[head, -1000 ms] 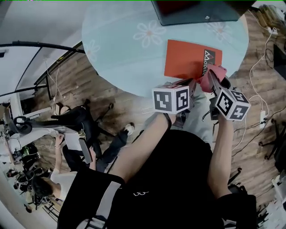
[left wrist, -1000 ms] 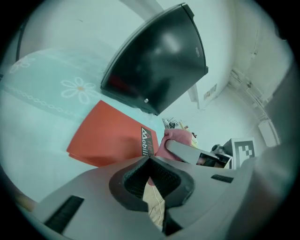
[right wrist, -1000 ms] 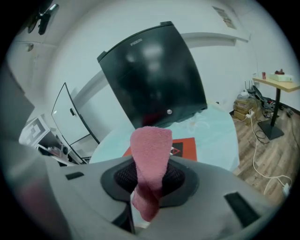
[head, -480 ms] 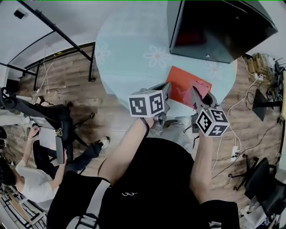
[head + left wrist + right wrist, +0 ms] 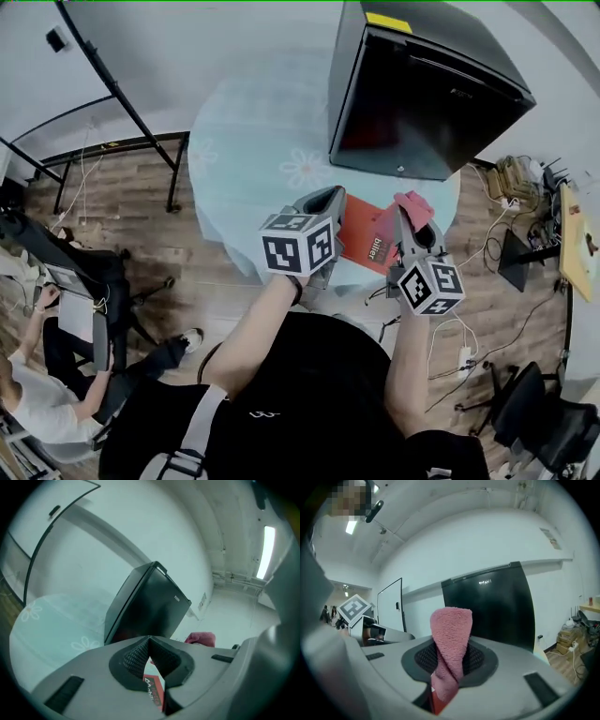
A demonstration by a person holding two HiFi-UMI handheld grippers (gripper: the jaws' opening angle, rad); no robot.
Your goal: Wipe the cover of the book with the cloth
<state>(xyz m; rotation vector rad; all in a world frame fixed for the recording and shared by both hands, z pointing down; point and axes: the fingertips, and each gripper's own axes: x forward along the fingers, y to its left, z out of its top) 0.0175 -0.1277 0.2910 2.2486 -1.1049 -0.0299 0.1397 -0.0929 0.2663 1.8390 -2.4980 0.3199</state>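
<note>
A red book (image 5: 367, 240) lies near the front edge of the round, pale blue flowered table (image 5: 248, 131). My right gripper (image 5: 405, 218) is shut on a pink cloth (image 5: 413, 201), which sticks up from the jaws (image 5: 451, 637) over the book's right end. Whether the cloth touches the cover I cannot tell. My left gripper (image 5: 332, 195) hovers at the book's left end, its pads (image 5: 138, 656) meeting at the tips with nothing between them. A strip of the red book (image 5: 153, 693) shows below them.
A black mini fridge (image 5: 422, 89) stands on the table just behind the book, also visible in the left gripper view (image 5: 140, 606). A black office chair (image 5: 94, 281) and a seated person (image 5: 37, 394) are at the left. Cables (image 5: 511, 178) lie on the wooden floor at the right.
The head view has swung so that the whole black fridge now shows. Both grippers have tilted upward, and the pink cloth has shifted from the book's right edge towards its far right corner.
</note>
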